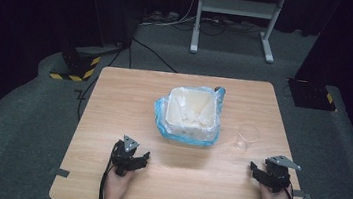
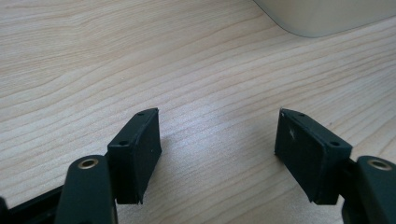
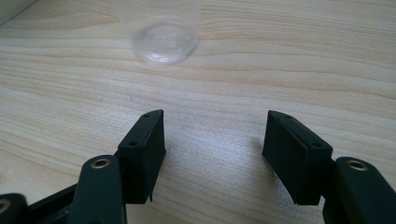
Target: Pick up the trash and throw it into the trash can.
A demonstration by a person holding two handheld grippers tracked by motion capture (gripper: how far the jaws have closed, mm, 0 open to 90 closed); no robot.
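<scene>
Sitting in the middle of the wooden table (image 1: 113, 102) was a white square bin (image 1: 193, 114) lined with a blue plastic bag (image 1: 161, 118) that spilled over its rim — looked like only the liner inside, though I couldn't really tell. Just to the right of it stood a clear plastic cup (image 1: 247, 138), upright, close to the bin but not touching it. The person's hands came in from the near edge, each holding a gripper low over the wood. The left gripper (image 1: 141, 157) sat near the front-left, jaws spread wide with nothing between them; in the left gripper view there was bare wood grain between them and a corner of the bin's pale wall (image 2: 327, 16) up top. The right gripper (image 1: 257, 170) was over at the front-right, jaws also apart and empty — in the right gripper view the cup (image 3: 161, 32) stood ahead of them and a bit left, well clear of the tips.
</scene>
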